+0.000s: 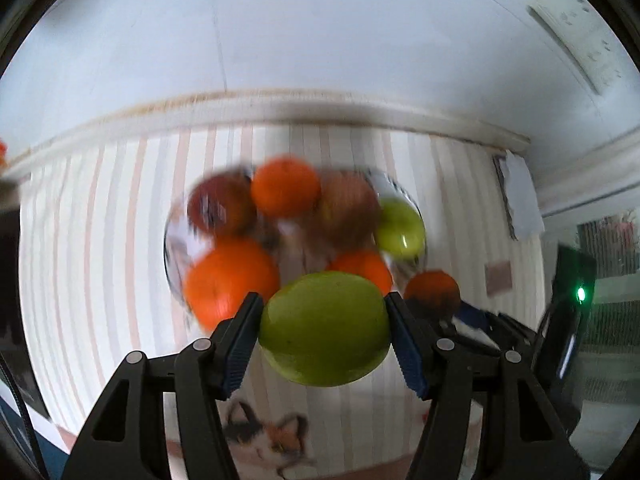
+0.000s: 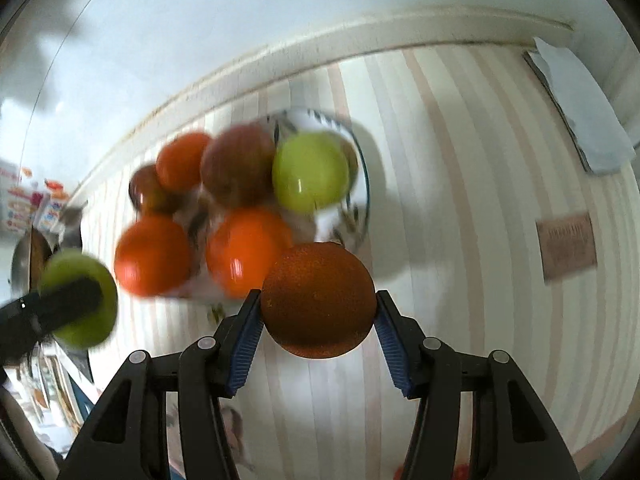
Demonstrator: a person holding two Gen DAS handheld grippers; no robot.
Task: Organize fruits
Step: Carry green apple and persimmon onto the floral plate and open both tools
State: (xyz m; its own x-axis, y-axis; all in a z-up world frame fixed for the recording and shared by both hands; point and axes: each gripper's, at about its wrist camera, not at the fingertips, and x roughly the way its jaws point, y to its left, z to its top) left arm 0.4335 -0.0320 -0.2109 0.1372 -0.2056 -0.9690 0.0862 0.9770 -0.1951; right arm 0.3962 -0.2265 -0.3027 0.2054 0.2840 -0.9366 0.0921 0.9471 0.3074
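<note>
My left gripper is shut on a green apple and holds it above the striped tablecloth, just in front of the bowl. The patterned bowl holds several oranges, red apples and another green apple. My right gripper is shut on a dark orange, also just in front of the bowl. The right gripper's orange shows in the left wrist view. The left gripper's apple shows at the left of the right wrist view. Both views are blurred.
The striped tablecloth covers the table up to a white wall ledge. A folded white cloth lies at the far right. A brown card lies on the cloth at right. A dark device with a green light stands at right.
</note>
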